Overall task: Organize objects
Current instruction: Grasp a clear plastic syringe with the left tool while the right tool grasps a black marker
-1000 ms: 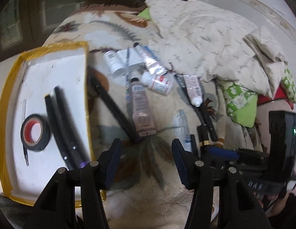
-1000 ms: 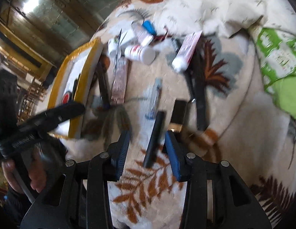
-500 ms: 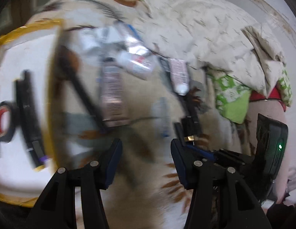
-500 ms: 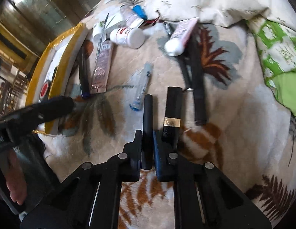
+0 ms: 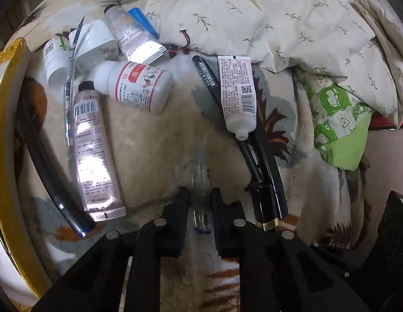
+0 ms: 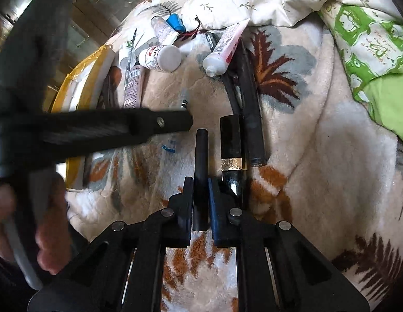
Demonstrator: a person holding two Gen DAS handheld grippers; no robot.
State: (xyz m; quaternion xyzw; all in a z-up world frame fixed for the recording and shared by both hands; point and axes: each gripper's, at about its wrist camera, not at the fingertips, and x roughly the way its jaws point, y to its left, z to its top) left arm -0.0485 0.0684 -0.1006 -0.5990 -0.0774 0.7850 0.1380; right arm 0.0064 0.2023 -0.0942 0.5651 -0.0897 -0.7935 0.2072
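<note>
My left gripper [image 5: 199,195] is closed around a clear plastic pen with a blue tip [image 5: 200,182] lying on the leaf-patterned blanket [image 5: 154,143]. My right gripper [image 6: 200,184] is shut on a slim black pen [image 6: 201,161]. A black tube with a gold band [image 6: 231,156] lies just right of it. The left gripper's black body [image 6: 97,130] crosses the right wrist view. Tubes and bottles lie further back: a pink tube [image 5: 91,150], a white bottle with red label [image 5: 135,85], a white tube [image 5: 237,91].
A white tray with a yellow taped rim [image 5: 4,135] sits at the left. A crumpled cream quilt [image 5: 279,18] and a green patterned cloth [image 5: 339,119] lie at the back right. Black pens [image 5: 263,156] lie to the right, a long dark pen [image 5: 45,161] by the tray.
My left gripper has moved right from the tray to the clear pen and closed on it. My right gripper closed on the slim black pen and holds it.
</note>
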